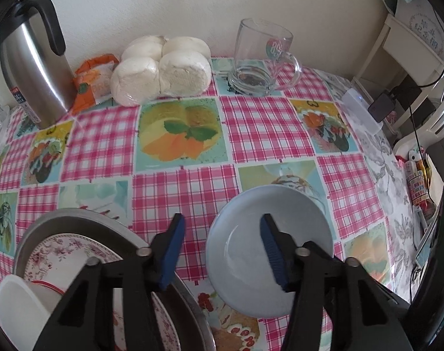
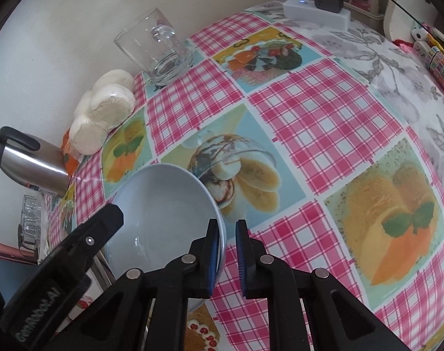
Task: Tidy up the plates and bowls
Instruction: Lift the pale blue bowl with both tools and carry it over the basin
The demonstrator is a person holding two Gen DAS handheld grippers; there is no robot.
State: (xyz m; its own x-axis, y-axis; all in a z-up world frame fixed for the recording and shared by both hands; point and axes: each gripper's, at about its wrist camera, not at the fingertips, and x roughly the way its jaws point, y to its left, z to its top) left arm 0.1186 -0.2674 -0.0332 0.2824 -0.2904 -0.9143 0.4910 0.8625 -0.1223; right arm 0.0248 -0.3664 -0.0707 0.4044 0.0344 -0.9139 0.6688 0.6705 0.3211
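Two grippers: both reach over the table with the pink checked tablecloth [image 1: 265, 134].
Blue bowl [image 1: 251, 251]: tilted, near the front edge of the table, just right of the metal basin [image 1: 84, 219].
Right gripper [image 2: 226, 259]: fingers closed on the bowl's right rim — one pad inside, one outside.
Left gripper [image 1: 222, 251]: fingers apart; the right pad [image 1: 273, 253] sits inside the bowl, the left pad outside it — contact cannot be told.
Metal basin: holds a floral plate [image 1: 64, 251] and a white bowl [image 1: 17, 304].
Back of table: glass mug [image 1: 259, 58], wrapped white buns [image 1: 160, 70], steel thermos [image 1: 32, 64].
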